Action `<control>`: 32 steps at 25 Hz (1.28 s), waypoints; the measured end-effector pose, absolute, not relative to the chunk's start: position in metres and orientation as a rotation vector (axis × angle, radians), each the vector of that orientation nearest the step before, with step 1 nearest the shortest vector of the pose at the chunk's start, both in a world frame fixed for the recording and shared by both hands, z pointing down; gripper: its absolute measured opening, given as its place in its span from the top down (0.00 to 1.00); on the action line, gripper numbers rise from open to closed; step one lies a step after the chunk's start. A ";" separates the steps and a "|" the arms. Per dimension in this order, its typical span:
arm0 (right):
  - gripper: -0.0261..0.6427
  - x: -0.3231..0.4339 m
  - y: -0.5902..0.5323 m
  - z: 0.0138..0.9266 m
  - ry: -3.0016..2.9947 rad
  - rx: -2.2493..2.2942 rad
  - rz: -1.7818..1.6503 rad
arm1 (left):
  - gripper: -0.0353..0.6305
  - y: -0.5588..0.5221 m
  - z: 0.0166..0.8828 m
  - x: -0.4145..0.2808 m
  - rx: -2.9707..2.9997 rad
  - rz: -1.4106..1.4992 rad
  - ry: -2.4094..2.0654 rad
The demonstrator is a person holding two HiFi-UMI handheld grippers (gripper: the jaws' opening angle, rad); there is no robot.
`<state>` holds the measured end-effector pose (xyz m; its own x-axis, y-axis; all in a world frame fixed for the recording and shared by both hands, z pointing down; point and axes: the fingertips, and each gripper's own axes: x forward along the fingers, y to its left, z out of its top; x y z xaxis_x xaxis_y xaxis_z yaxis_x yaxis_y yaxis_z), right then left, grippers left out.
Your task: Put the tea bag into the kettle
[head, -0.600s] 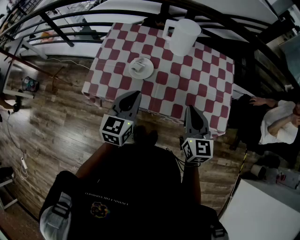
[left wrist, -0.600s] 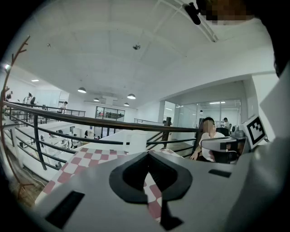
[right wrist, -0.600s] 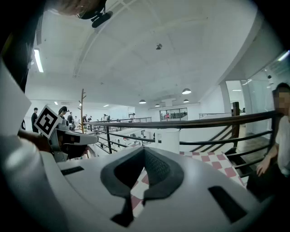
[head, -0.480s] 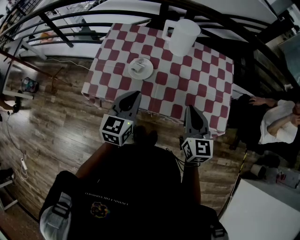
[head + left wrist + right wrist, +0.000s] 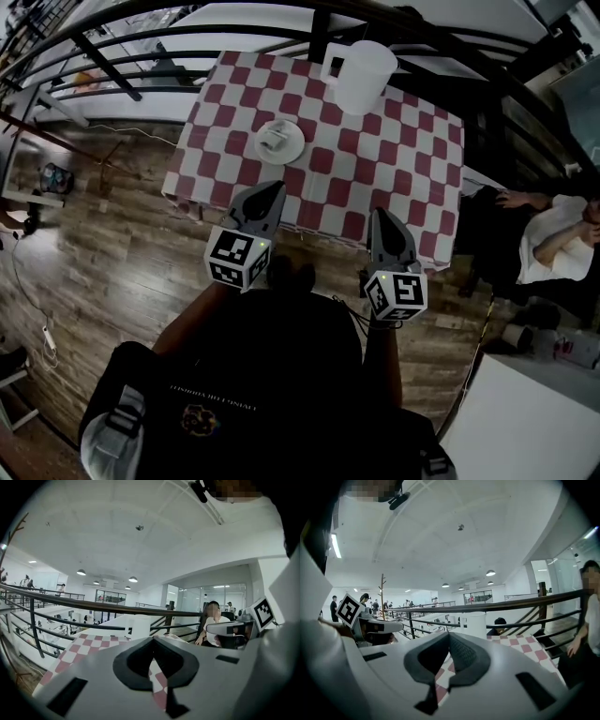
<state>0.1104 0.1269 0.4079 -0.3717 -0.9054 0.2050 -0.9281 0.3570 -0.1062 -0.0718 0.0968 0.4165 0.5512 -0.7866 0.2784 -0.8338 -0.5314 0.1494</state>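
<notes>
Left tool [image 5: 270, 191]: jaws pressed together, nothing between them; I hold it low and left of centre in the head view, its tip overlapping the near hem of the cloth in the picture
Right tool [image 5: 382, 217]: jaws pressed together, nothing between them; I hold it low and right of centre in the head view, level with the left tool and well apart from it
Surface [image 5: 412, 169]: covered with a red-and-white checked cloth; upper centre of the head view, beyond both tools
Kettle [image 5: 364, 73]: white, upright, handle at its left in the picture; at the far edge of the surface, top centre of the head view
Plate [image 5: 295, 150]: small, white, round; left part of the surface, nearer to my left tool than to my right
Tea bag [image 5: 274, 137]: lies on the plate, outside the kettle and well apart from it; neither tool touches it
Floor [image 5: 103, 253]: wood planks, left of the surface
Railing [image 5: 93, 603]: dark bars beyond the surface
Seated person [image 5: 553, 239]: right edge of the head view, beside the surface
</notes>
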 end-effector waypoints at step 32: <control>0.94 0.129 -0.097 0.381 -2.495 1.837 0.208 | 0.94 -0.130 0.385 -0.032 2.667 0.225 -1.385</control>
